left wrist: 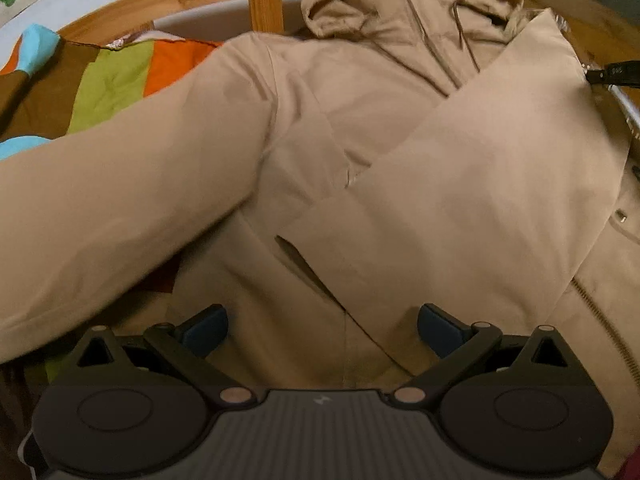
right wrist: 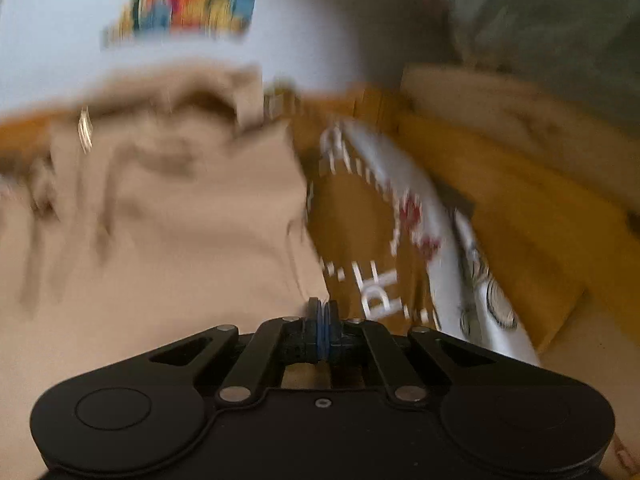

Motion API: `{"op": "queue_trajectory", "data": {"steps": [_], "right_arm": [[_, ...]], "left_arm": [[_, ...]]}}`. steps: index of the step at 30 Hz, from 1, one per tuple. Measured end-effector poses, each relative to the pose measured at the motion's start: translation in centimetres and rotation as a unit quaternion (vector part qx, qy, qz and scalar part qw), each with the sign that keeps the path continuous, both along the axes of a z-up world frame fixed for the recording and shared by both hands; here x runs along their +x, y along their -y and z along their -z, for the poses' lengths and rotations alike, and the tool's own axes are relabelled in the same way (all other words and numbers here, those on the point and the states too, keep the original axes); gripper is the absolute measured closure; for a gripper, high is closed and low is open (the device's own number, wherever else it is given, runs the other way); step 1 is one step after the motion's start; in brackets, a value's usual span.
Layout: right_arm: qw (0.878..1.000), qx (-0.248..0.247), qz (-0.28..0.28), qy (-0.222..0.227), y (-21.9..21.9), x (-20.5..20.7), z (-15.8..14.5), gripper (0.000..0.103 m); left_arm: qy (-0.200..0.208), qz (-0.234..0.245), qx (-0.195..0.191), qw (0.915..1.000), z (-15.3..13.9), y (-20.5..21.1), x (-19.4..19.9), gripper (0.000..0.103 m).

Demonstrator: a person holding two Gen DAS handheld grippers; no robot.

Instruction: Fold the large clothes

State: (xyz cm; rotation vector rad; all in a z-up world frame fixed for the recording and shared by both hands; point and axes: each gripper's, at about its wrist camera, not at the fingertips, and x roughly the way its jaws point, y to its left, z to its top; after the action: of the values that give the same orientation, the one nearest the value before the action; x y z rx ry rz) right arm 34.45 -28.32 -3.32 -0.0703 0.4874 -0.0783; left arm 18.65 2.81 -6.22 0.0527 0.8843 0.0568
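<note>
Beige jacket (left wrist: 400, 152) spreads beneath the wide-open left gripper (left wrist: 322, 330).

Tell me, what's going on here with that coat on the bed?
A person with a gripping tool in each hand is folding a beige hooded jacket spread on a striped bedspread. One sleeve already lies across the front; the other sleeve is out to the side. The left tool hovers open over the hem. The right tool is closed at the jacket's edge; blur hides whether it pinches fabric.

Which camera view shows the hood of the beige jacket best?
The left wrist view: the hood is sharp there, at the top, with its drawstrings visible. The right wrist view shows the hood only as a motion-blurred beige shape at upper left.
</note>
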Motion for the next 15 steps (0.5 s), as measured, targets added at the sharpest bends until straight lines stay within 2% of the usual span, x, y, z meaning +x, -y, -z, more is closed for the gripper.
{"op": "queue_trajectory", "data": {"steps": [1,2,3,5,7,8,10,12,15], "right_arm": [[1.000,-0.013,0.001,0.007,-0.4,-0.2,0.3,0.102],[1.000,-0.012,0.004,0.015,-0.5,-0.6,0.2,0.101],[1.000,0.003,0.010,0.024,-0.5,-1.2,-0.1,0.095],[0.999,0.029,0.004,0.038,-0.4,-3.1,-0.9,0.081],[0.998,0.029,-0.017,0.044,-1.4,-5.2,-1.6,0.063],[0.998,0.033,-0.030,0.048,-1.9,-7.0,-1.9,0.058],[0.995,0.054,-0.070,0.051,-2.9,-10.9,-2.0,0.026],[0.991,0.072,-0.099,0.056,-3.9,-14.6,-1.7,0.015],[0.984,0.113,-0.124,0.057,-5.3,-19.3,-0.7,0.006]], "left_arm": [[0.002,0.004,0.006,1.0000,0.2,0.2,0.0,0.000],[0.005,0.007,0.008,0.9999,0.2,0.2,-0.1,0.000],[0.004,0.006,0.006,1.0000,0.1,0.1,-0.2,0.001],[0.001,-0.003,-0.016,0.9999,-0.6,-0.5,-0.8,0.001],[0.020,-0.016,-0.044,0.9987,-1.7,-1.6,-2.1,0.001],[0.035,-0.024,-0.056,0.9975,-2.3,-2.1,-3.2,0.001],[0.065,-0.051,-0.081,0.9933,-3.6,-3.6,-5.9,0.001],[0.088,-0.082,-0.096,0.9880,-4.6,-5.3,-8.7,0.001],[0.113,-0.154,-0.094,0.9770,-6.1,-8.1,-13.0,0.001]]}}
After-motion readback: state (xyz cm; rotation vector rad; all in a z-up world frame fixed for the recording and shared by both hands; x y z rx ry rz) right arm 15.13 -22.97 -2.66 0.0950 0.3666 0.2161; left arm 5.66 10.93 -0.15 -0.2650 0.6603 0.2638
